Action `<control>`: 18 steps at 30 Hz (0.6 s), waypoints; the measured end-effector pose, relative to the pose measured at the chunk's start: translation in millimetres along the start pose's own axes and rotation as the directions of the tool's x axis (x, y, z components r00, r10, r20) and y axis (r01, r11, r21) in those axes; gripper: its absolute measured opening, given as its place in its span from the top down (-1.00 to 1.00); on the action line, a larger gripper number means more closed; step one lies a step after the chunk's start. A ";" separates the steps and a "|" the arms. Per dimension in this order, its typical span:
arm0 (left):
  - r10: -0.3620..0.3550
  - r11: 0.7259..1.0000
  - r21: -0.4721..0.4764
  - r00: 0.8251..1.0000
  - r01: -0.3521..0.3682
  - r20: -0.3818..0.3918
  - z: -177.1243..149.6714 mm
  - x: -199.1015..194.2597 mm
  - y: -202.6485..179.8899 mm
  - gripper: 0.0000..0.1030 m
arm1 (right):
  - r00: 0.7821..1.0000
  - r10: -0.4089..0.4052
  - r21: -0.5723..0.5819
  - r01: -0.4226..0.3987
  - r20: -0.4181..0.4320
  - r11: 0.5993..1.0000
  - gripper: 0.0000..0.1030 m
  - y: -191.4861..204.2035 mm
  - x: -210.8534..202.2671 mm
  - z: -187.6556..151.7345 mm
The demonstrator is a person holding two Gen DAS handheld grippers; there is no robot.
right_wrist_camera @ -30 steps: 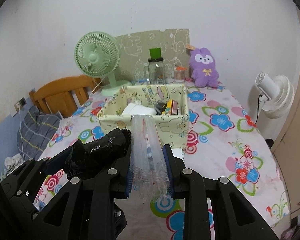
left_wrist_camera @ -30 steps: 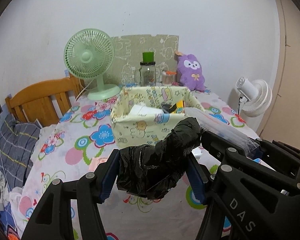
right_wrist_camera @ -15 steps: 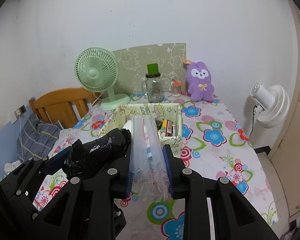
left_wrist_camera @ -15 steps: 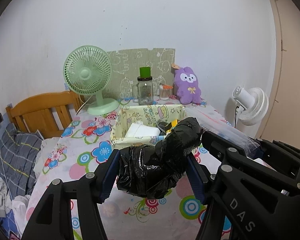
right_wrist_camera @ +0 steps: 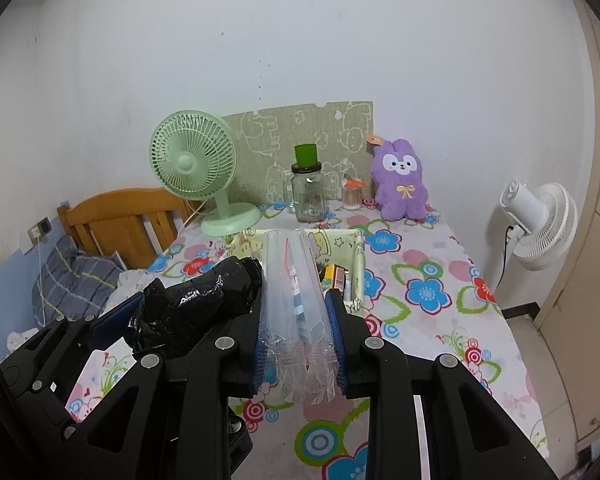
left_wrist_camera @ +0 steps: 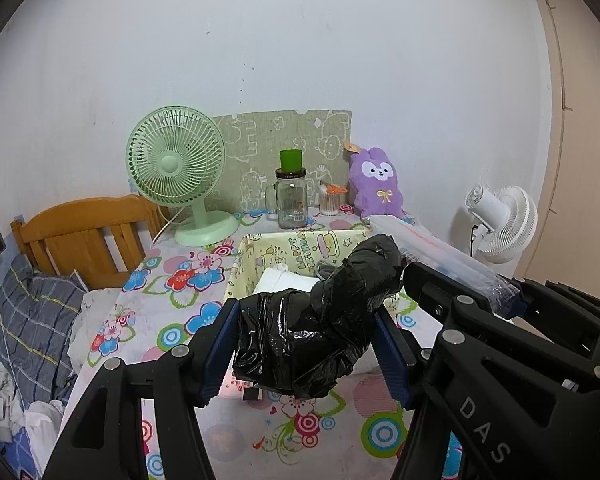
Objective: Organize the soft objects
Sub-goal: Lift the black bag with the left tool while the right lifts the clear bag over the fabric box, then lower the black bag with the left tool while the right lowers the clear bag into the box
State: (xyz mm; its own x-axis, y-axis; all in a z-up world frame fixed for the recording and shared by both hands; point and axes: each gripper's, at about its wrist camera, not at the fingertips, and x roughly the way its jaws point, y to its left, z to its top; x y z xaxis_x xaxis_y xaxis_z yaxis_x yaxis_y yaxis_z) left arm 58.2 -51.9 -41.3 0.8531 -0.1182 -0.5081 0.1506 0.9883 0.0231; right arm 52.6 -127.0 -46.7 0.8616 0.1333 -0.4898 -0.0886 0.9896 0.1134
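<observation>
Bags are carried above the near edge of the worktop, the crumpled black plastic bag pinched by the left gripper, the clear plastic bags clamped by the right gripper, and should be lowered squarely over the yellow fabric box, neither grip being loosened beforehand.

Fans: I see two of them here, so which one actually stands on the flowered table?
The green fan, at the table's back left by the glass jar. The white fan stands off the right edge, beyond the tabletop.
</observation>
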 end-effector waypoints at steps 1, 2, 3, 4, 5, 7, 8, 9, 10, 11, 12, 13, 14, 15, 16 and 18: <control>0.001 1.000 -0.001 1.000 -0.001 0.001 1.5 1.5 0.5 -0.28 | 1.000 0.001 0.000 -0.001 0.001 1.000 0.42 0.1 1.7 1.5; 0.001 1.000 -0.001 1.000 -0.001 0.001 3.3 3.4 0.8 -0.28 | 1.000 0.001 0.001 -0.001 0.001 1.000 0.42 -0.4 3.3 2.6; 0.000 1.000 -0.002 1.000 0.000 0.001 4.6 5.0 1.2 -0.28 | 1.000 0.001 0.002 -0.001 0.001 1.000 0.42 -0.8 5.1 4.4; 0.000 1.000 -0.003 1.000 0.000 0.002 6.2 6.9 1.8 -0.28 | 1.000 0.000 0.003 0.000 0.002 1.000 0.42 -1.2 7.3 6.2; -0.001 1.000 -0.004 1.000 0.001 0.003 7.6 8.6 2.2 -0.28 | 1.000 -0.001 0.003 0.001 0.004 1.000 0.42 -1.4 8.7 7.8; -0.003 1.000 -0.006 1.000 0.003 0.005 10.9 12.9 2.8 -0.28 | 1.000 -0.002 0.003 0.002 0.006 1.000 0.42 -2.2 12.6 11.0; -0.005 1.000 -0.009 1.000 0.005 0.005 12.4 15.1 3.3 -0.28 | 1.000 -0.003 0.003 0.003 0.006 1.000 0.42 -2.5 14.2 12.5; -0.008 1.000 -0.011 1.000 0.008 0.004 13.8 17.5 4.0 -0.28 | 1.000 -0.005 0.004 0.005 0.006 1.000 0.42 -3.0 16.6 14.5; -0.012 1.000 -0.013 1.000 0.012 0.002 15.5 20.5 4.8 -0.28 | 1.000 -0.006 0.004 0.006 0.005 1.000 0.42 -3.7 19.2 16.3; -0.015 1.000 -0.015 1.000 0.015 0.001 16.9 23.3 6.0 -0.28 | 1.000 -0.008 0.004 0.008 0.004 1.000 0.42 -3.6 21.3 17.9; -0.017 1.000 -0.016 1.000 0.017 0.000 18.2 26.2 6.8 -0.28 | 1.000 -0.011 0.003 0.011 0.002 1.000 0.42 -3.9 24.6 19.7; -0.018 1.000 -0.017 1.000 0.017 -0.002 19.5 29.7 7.7 -0.28 | 1.000 -0.014 0.003 0.014 -0.001 1.000 0.42 -4.4 28.1 21.5; -0.016 1.000 -0.017 1.000 0.016 -0.004 20.5 33.2 8.6 -0.28 | 1.000 -0.016 0.003 0.016 -0.002 1.000 0.42 -4.5 30.7 22.8; -0.014 1.000 -0.016 1.000 0.014 -0.004 21.3 35.5 8.7 -0.28 | 1.000 -0.020 0.003 0.020 -0.003 1.000 0.42 -4.5 33.9 24.1; -0.012 1.000 -0.015 1.000 0.012 -0.006 22.5 39.0 9.3 -0.28 | 1.000 -0.022 0.002 0.022 -0.005 1.000 0.42 -5.0 37.7 25.6; -0.011 1.000 -0.014 1.000 0.011 -0.007 23.8 44.1 10.2 -0.28 | 1.000 -0.022 0.003 0.022 -0.007 1.000 0.42 -5.1 43.4 27.7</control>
State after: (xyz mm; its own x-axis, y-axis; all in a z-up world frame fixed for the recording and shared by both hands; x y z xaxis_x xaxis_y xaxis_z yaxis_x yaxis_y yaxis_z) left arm 109.3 -49.4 -43.0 0.8480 -0.1281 -0.5143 0.1529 0.9882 0.0059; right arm 104.3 -127.8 -44.6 0.8596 0.1116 -0.4986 -0.0676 0.9921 0.1055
